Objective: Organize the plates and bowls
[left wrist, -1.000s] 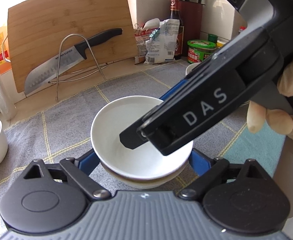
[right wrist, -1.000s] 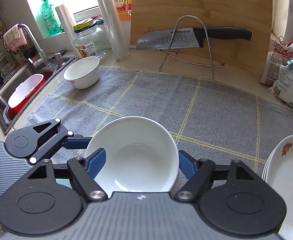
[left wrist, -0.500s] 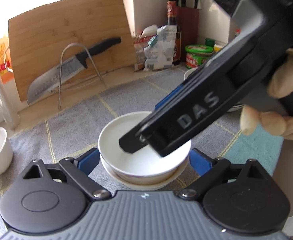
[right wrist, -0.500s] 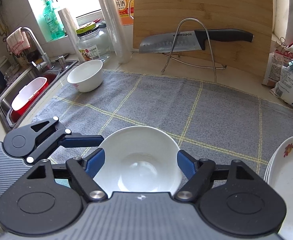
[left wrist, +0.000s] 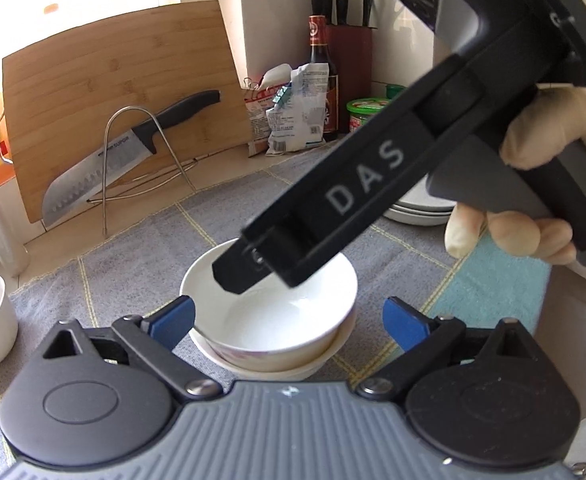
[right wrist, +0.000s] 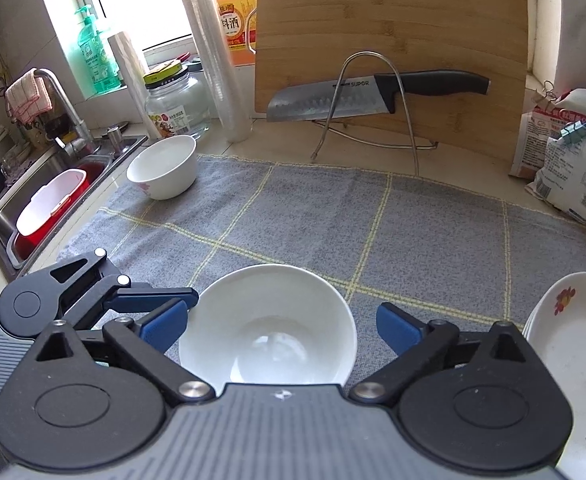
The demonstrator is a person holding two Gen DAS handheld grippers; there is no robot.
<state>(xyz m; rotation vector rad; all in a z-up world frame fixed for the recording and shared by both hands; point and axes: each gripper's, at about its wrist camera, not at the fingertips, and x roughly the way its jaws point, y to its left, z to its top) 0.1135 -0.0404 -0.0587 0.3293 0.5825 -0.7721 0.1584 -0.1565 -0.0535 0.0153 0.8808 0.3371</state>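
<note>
— Grey checked cloth (right wrist: 373, 220) covers your counter. How do my grippers sit?

— Low in frame, your left gripper (left wrist: 289, 316) and right gripper (right wrist: 279, 322) are both spread wide, clear of the nested bowls (right wrist: 267, 328) standing upright at lower centre.

— Farther back?

— Another bowl (right wrist: 163, 166) at left, plates (right wrist: 573, 352) at right, cutting board (right wrist: 393, 40) behind.

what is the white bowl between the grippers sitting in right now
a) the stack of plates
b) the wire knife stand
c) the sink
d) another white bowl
d, in the left wrist view the white bowl nests inside another white bowl whose rim shows beneath it, on the grey cloth.
</note>
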